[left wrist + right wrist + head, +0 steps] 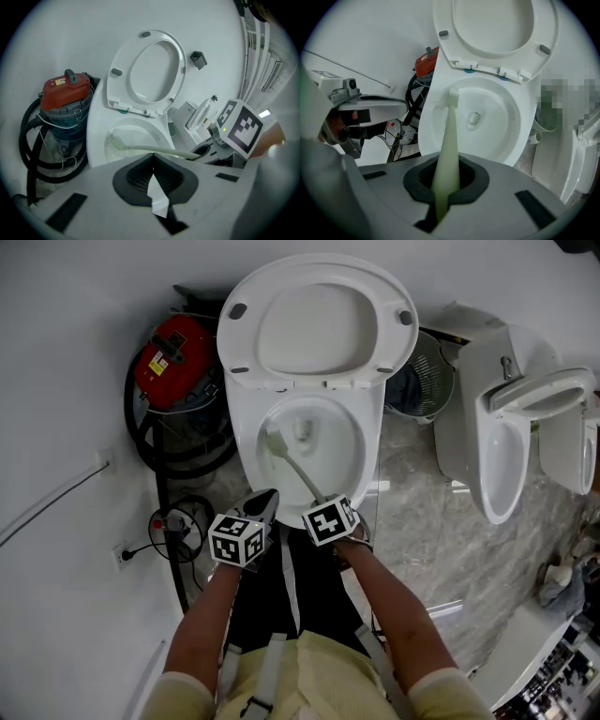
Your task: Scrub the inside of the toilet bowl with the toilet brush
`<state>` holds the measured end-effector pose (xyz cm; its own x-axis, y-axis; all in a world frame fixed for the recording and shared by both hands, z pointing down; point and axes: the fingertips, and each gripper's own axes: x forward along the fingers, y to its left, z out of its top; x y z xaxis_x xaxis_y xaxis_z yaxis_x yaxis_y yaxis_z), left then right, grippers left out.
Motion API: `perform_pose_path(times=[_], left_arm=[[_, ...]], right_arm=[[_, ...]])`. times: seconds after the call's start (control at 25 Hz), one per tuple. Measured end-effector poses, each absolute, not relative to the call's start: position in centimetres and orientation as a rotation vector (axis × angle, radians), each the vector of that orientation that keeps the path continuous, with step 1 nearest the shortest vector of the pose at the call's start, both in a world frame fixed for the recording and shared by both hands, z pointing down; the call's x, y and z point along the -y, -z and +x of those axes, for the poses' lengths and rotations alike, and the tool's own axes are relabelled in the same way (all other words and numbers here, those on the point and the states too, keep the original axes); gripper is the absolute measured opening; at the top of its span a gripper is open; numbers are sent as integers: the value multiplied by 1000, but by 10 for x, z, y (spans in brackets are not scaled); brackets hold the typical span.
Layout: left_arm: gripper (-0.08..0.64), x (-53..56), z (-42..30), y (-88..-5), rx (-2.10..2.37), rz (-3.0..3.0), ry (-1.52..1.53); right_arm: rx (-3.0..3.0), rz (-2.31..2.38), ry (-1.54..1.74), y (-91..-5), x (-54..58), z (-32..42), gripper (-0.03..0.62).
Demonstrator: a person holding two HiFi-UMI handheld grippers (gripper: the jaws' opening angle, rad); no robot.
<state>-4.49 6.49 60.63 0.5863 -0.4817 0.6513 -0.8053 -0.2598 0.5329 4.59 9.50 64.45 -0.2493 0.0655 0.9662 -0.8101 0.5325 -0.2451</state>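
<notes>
Marble floor (427,512) is spreading to the right of the toilet (246,442), and a white wall (66,381) is filling the left side of the head view. The toilet is standing in the middle with its seat (239,338) tipped up. A red vacuum (173,357) is sitting just left of it, with a black hose (141,437) looping around its base. A basket (427,381) is showing behind the toilet on the right, and a urinal (502,442) is hanging further right.

The person is standing in front of the bowl, both forearms reaching forward. The right gripper (325,502) is clamping the near end of the brush (298,472). In the right gripper view the pale green handle (449,145) is running up from between the closed jaws of the right gripper (445,183) into the bowl. The brush head is lying inside the bowl, against its inner wall on the left side, just under the rim. The left gripper view is showing the same brush (150,151) crossing from the right into the bowl.

The left gripper (265,505) is hovering just beside the right one, over the bowl's near edge and apart from the brush. In its own view the left gripper (153,171) is showing its jaws pressed together with nothing held between them.
</notes>
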Motion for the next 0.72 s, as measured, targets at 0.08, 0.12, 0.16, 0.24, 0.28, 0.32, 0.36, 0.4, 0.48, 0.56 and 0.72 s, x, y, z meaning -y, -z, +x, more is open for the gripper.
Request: perform_pose_path(times=[0.08,0.12,0.16,0.24,0.28,0.32,0.36,0.4,0.48,0.56,0.72], left_arm=[[11,-65,-44,-606,1009,1922,-458],[11,-66,-44,-606,998,1924,-464],[11,-67,-44,-606,991,1925,-470],[11,-68,-45,-606,989,1930,-484],[11,-69,-46,-606,990,1934,-492],[11,-70,-47,-607,990,1936,-499],[11,-70,-48,-607,990,1936,-503],[11,-71,-49,-606,991,1935,-505],[11,-72,-50,-606,992,1931,-500],[11,-72,-49,-605,986,1932,-485],[11,-74,-47,-601,969,1951,-474]], right_arm=[[1619,656,-943,-645,-89,44,15],[1621,662,-939,-645,-86,43,15],[1622,669,-933,-645,-82,44,15],[1617,684,-924,-646,-73,46,15],[1613,692,-919,-647,-68,47,15],[1608,701,-913,-648,-63,49,15],[1603,710,-907,-648,-58,52,15],[1597,718,-900,-649,-54,55,15],[1585,733,-888,-650,-47,62,15],[1574,745,-874,-650,-41,69,15],[1544,788,-874,-649,-38,87,15]])
